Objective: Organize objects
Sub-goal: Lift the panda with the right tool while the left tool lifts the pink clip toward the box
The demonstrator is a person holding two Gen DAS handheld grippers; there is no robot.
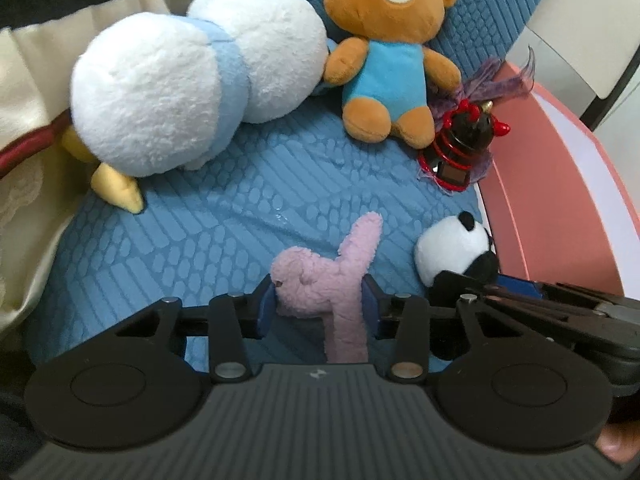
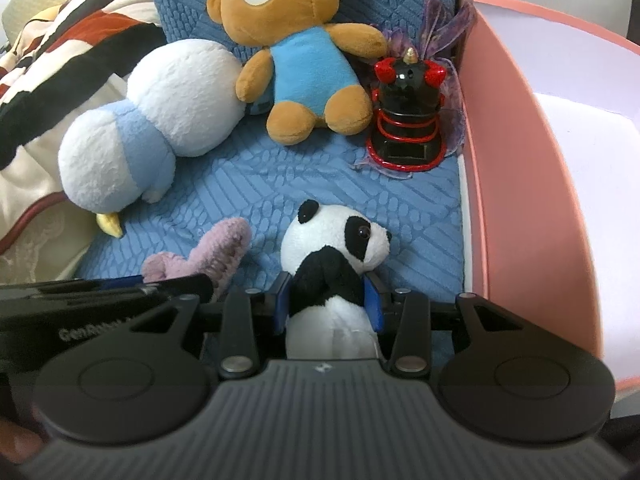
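**Two small toys in two grippers, three more waiting behind**

The left gripper [image 1: 318, 306] is standing partly closed, and its blue pads are pressing on both sides of the pink plush rabbit [image 1: 316, 280]. The rabbit is lying directly in front of this gripper; one long ear is pointing away toward the back, the other is hanging down under the jaws. The right gripper [image 2: 328, 300] is also partly closed and is squeezing the panda [image 2: 336, 248] at the neck, with the panda's head looking out forward and to the right. So each hand is already having its own toy, the rabbit left and the panda just beside it on the right, both low over the blue cushion [image 2: 248, 184].

Farther out, the white and blue plush bird [image 1: 192, 80] is lying on its side to the left. The brown bear [image 1: 388, 52] is sitting against the back cushion. The black and red figure [image 2: 408, 120] is standing upright near the pink rim [image 2: 520, 184].

Counting: two grippers, four plush toys, one hard figure.
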